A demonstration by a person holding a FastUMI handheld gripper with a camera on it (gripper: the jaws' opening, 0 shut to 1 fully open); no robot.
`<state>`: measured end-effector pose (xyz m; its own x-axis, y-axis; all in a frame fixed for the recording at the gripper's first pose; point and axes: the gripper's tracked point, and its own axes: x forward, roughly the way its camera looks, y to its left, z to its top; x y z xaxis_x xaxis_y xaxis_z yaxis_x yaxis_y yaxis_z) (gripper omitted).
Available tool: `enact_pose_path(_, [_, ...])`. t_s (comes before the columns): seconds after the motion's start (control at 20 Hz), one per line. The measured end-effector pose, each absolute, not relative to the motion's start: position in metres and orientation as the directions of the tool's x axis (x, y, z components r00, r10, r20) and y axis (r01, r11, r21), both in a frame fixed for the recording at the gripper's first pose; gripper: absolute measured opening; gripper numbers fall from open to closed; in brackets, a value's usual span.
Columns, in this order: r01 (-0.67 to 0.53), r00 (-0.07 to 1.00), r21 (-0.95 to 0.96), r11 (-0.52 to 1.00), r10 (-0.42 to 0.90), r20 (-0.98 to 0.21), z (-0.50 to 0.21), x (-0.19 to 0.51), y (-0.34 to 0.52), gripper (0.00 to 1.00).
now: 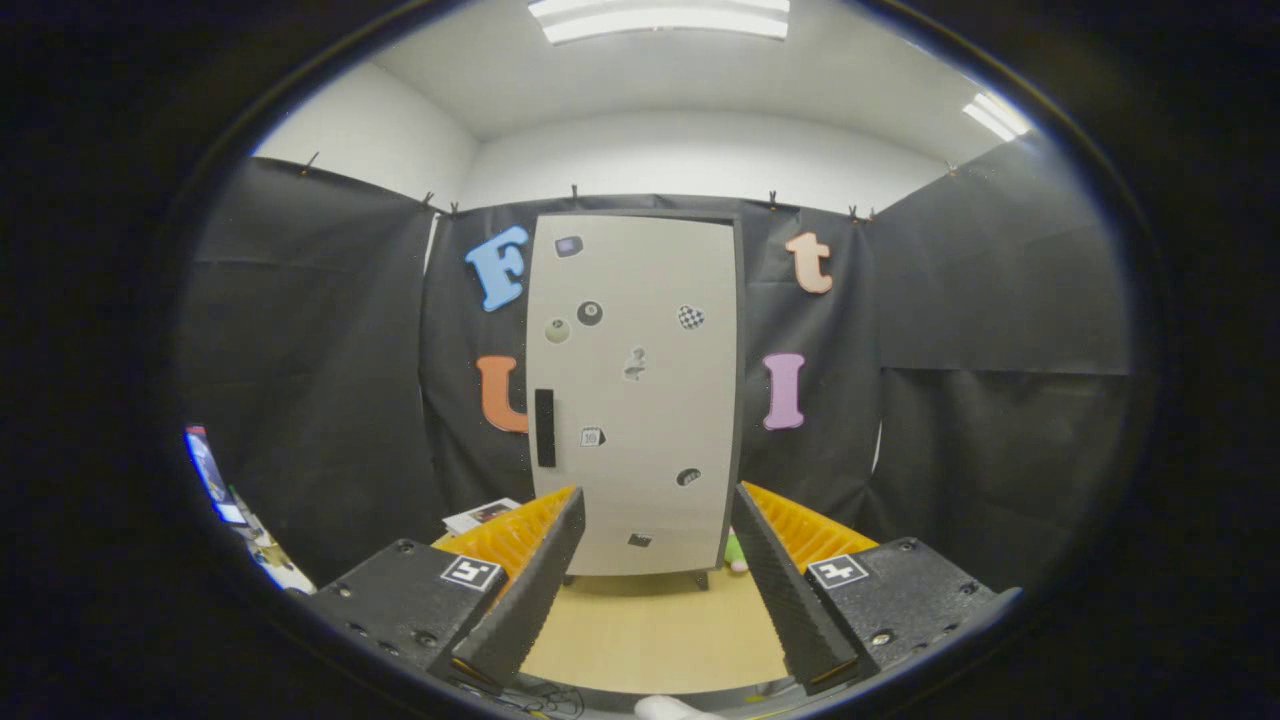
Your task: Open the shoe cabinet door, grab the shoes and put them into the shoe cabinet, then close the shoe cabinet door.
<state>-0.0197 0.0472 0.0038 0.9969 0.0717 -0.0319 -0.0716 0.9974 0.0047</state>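
A tall pale shoe cabinet (635,390) stands upright against the black cloth wall, straight beyond my fingers. Its door is closed, with several small stickers on it and a dark vertical handle (545,428) near its left edge. My gripper (658,520) is open, with nothing between the fingers, and sits well short of the cabinet. Just right of the cabinet's foot, a small green and pink thing (737,553) peeks out behind my right finger; I cannot tell what it is.
A light wooden floor (650,630) runs from my fingers to the cabinet. Papers or a booklet (480,515) lie on the floor left of the cabinet. A stand with a lit screen (215,480) is far to the left.
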Motion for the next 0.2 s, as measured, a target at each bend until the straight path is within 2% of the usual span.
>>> enact_pose_path(0.2, [-0.077,0.996,0.007,0.997,0.077,-0.034,0.0021,-0.0160,0.0494,0.97])
